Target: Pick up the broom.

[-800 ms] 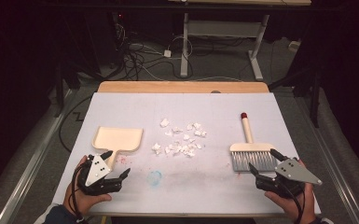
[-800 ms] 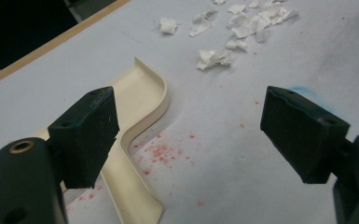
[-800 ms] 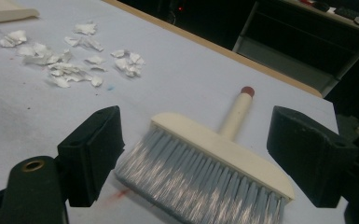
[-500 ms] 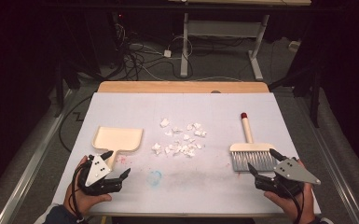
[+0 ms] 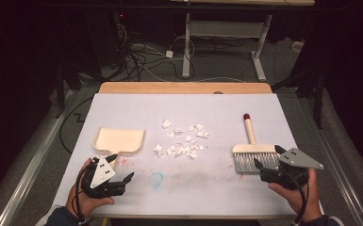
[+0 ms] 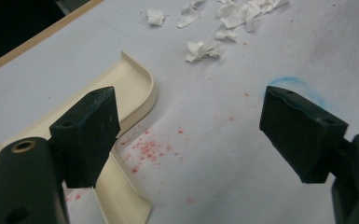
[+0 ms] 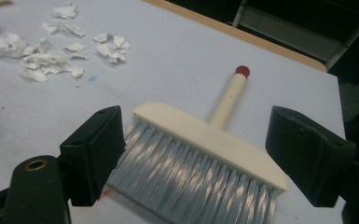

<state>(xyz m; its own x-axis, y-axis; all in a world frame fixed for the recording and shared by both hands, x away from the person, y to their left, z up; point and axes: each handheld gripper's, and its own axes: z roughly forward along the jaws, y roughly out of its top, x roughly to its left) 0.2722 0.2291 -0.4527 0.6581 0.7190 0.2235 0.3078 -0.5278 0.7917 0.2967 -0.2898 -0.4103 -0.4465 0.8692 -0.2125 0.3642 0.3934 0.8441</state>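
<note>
- We count one brush [image 5: 253, 153], cream-backed with grey bristles and a red-tipped handle, lying flat near the right edge of the table [image 5: 217, 108], handle pointing toward the far edge.
- We count one cream dustpan [image 5: 119, 140] near the left edge, its short handle toward the near edge.
- Between them, around the middle of the table, lies one loose scatter of white paper scraps [image 5: 181, 141]; we make out roughly fifteen to twenty, too small to count exactly.
- We see one right gripper [image 5: 263, 165], held in a hand at the near right corner, pointing toward the far edge; its jaws are spread wide with nothing pinched.
- In the right gripper view the bristles sit just ahead of and between the two jaws [image 7: 200, 158]; we cannot tell whether the left one touches them.
- We see one left gripper [image 5: 126, 181], held in a hand at the near left corner, lying low and aimed toward the table's middle, jaws likewise spread and empty.
- In the left gripper view the dustpan's handle [image 6: 121, 196] passes just beside the left jaw, and a blue smudge [image 6: 289, 84] and red specks [image 6: 151, 149] mark the table ahead.
</note>
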